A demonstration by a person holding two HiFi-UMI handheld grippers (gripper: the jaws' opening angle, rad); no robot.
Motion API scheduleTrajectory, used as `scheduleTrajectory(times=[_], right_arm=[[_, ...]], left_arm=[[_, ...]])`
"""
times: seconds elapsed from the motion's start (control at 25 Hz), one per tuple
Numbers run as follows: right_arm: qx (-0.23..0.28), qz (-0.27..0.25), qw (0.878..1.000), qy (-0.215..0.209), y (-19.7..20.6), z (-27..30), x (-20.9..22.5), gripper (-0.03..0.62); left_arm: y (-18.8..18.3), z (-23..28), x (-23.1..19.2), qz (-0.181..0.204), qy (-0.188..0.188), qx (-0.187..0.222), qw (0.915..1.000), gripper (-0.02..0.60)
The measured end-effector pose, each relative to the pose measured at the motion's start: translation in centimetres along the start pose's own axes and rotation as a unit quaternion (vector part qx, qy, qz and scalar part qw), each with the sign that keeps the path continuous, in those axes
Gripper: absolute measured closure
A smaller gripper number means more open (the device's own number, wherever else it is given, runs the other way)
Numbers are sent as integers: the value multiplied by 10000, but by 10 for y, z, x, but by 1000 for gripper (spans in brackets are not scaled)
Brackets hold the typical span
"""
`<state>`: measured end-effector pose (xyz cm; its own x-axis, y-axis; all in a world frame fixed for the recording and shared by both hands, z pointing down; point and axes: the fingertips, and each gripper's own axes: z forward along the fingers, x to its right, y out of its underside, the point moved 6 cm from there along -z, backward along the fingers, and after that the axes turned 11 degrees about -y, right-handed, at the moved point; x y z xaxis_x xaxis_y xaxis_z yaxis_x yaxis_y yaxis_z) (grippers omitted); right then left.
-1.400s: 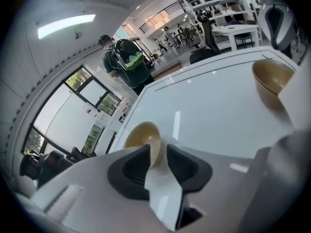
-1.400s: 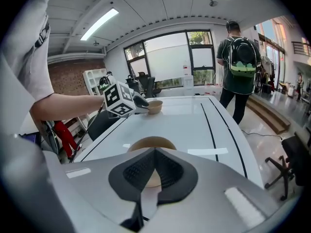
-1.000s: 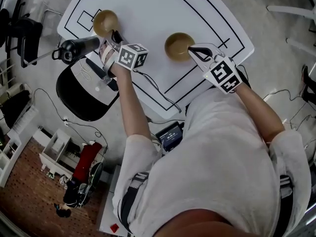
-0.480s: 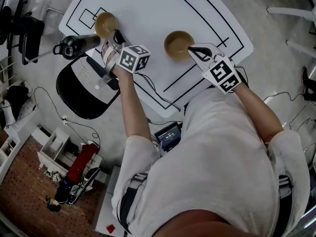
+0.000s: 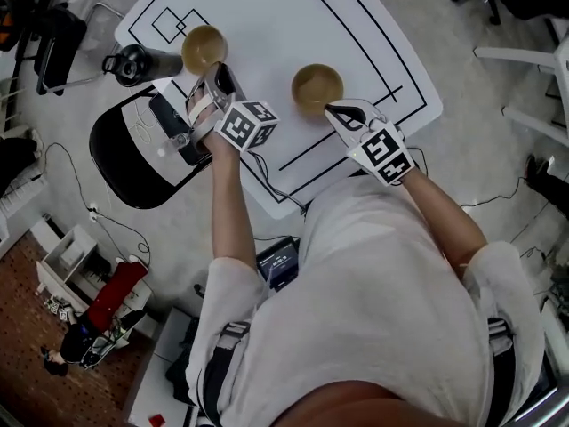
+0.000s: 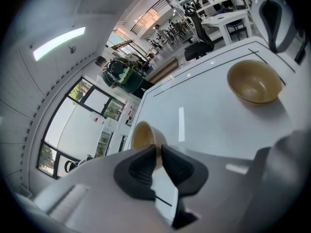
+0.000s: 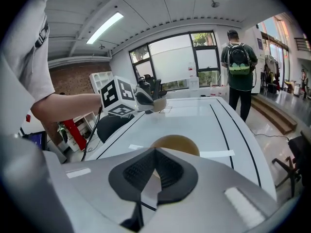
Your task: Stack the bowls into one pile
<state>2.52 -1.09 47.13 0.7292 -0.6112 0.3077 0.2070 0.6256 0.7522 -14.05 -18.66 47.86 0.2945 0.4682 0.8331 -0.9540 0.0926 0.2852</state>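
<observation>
Left gripper view: left gripper (image 6: 156, 152) is clamped on the rim of bowl 1 (image 6: 140, 136), with bowl 2 (image 6: 254, 81) on the table (image 6: 204, 120) well off to the jaws' right. Right gripper (image 7: 155, 155) has its jaws fully together on nothing, bowl 2 just past its tips. Looks like the carry-over step; next, centre bowl 1 over bowl 2, lower it and release.

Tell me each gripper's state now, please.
Left gripper: closed on the rim of the left tan round bowl.
Right gripper: closed on the rim of the right tan round bowl.
</observation>
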Motion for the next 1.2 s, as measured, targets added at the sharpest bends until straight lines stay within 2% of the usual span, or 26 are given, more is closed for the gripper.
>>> scheduleTrajectory(times=[0.32,0.48,0.72,1.2], right_arm=[[-103,-535,9973,-495,0,-18,-13,595],[-91,-766,9960,-456,5,-28,-8,595],[-64,-459,9983,-359,30,-52,-2,595],[90,-486,9979,-422,54,-83,-12,595]], left_arm=[[-12,-44,1,-110,-239,-215,9994,545],[-19,-64,9,-127,-255,-244,9993,545],[-37,-93,25,-148,-239,-205,9994,543],[-69,-142,64,10,-187,-81,9998,543]])
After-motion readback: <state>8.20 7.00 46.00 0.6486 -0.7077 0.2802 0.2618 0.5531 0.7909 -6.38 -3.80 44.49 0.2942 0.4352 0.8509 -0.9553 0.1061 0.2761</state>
